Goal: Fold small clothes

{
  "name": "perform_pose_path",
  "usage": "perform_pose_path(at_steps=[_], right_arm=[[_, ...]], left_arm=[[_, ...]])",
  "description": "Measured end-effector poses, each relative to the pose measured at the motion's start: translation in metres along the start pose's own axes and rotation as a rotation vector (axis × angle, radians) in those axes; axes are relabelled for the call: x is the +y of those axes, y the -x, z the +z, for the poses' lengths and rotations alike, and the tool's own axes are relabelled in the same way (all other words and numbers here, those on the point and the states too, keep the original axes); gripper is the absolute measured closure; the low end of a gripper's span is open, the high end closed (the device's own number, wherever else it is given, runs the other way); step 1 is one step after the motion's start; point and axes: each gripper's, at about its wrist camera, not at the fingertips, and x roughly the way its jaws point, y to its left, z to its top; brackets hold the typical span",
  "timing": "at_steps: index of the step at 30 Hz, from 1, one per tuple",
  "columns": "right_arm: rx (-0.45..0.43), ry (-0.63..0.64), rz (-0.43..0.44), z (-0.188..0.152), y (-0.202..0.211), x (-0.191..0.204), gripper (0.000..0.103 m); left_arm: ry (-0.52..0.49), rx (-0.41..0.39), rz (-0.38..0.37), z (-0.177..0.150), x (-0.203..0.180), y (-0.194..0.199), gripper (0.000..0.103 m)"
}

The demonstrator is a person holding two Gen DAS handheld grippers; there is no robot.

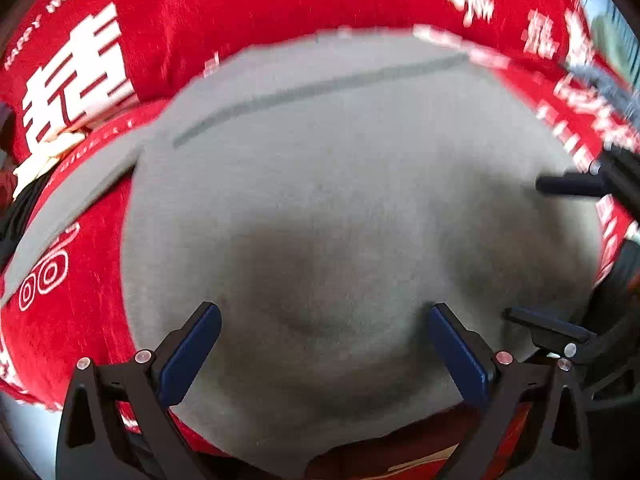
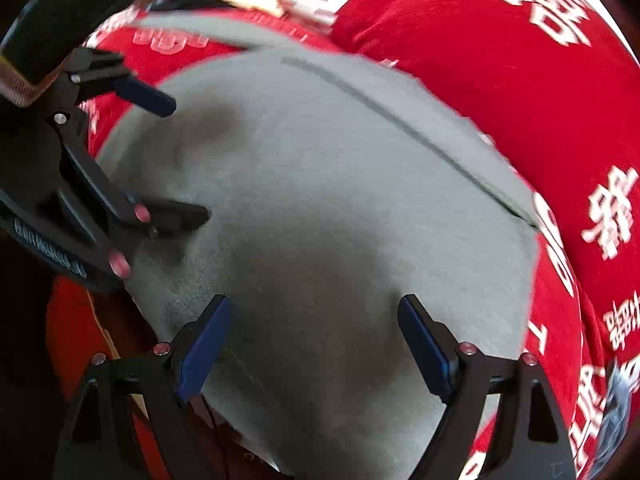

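**Over grey cloth, both tongs spread**

On the red printed cover [image 1: 224, 12], spread flat: grey garment [image 1: 340, 184], dark seam [image 1: 320, 88] slanting across its far part. Far edge free, red showing beyond it on all sides. Left tongs [image 1: 324, 356] released, empty above the cloth. Right tongs [image 2: 314, 350] released too, gripping nothing.
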Motion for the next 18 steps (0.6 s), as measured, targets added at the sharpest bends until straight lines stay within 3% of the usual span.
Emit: perform_pose_path(at_steps=[2, 7, 11, 14, 18], right_arm=[[-0.017, 0.012, 0.013, -0.008, -0.001, 0.001, 0.015], [0.005, -0.053, 0.003, -0.051, 0.008, -0.023, 0.013], [0.086, -0.04, -0.057, -0.076, 0.017, -0.032, 0.013], [0.108, -0.1, -0.042, -0.073, 0.03, -0.042, 0.013], [0.006, -0.254, 0.008, -0.035, 0.037, -0.071, 0.013]], left_arm=[[0.044, -0.015, -0.035, -0.007, 0.013, 0.0, 0.0], [0.108, 0.025, -0.034, -0.028, 0.043, -0.003, 0.0], [0.145, 0.083, -0.036, -0.032, 0.052, -0.004, 0.0], [0.176, 0.044, -0.03, -0.025, 0.054, 0.008, 0.0], [0.225, 0.002, -0.057, 0.009, 0.058, 0.006, 0.0]])
